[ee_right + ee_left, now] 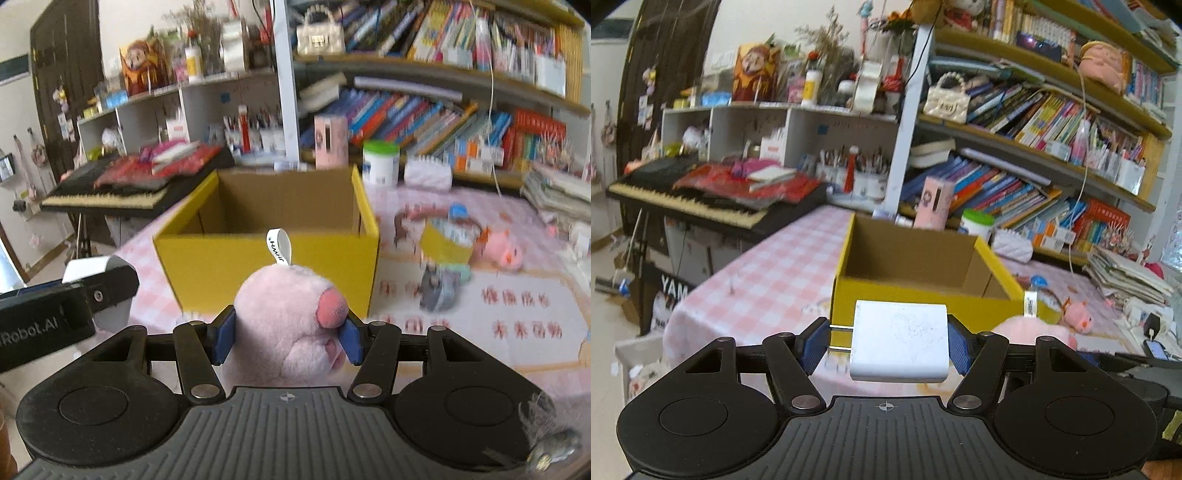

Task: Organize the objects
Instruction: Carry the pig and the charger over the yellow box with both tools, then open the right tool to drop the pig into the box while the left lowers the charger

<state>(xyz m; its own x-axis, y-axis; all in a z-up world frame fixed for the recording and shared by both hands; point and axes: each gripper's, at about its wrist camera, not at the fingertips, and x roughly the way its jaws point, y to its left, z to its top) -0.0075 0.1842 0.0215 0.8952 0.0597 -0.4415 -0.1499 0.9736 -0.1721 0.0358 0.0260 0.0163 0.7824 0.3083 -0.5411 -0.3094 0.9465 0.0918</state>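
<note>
Left gripper [888, 341] pinches a white square plastic charger plug [900, 339], right gripper [286, 338] squeezes a pink fluffy plush pig [286, 321] with white loop tag; both carried above the surface, just short of the open yellow cardboard box [266, 266]. Step looks like transport; next: reach over the rim, release inside

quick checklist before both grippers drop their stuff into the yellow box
1. Left gripper holds the white charger between both pads: ok.
2. Right gripper clamps the pink plush toy: ok.
3. Yellow box top open, no lid in the way: ok.
4. Box floor has room: cannot tell, the near wall hides it.
5. Charger over the opening: not ok, it is short of the near wall.
6. Plush toy over the opening: not ok, also short of the near wall.
</note>
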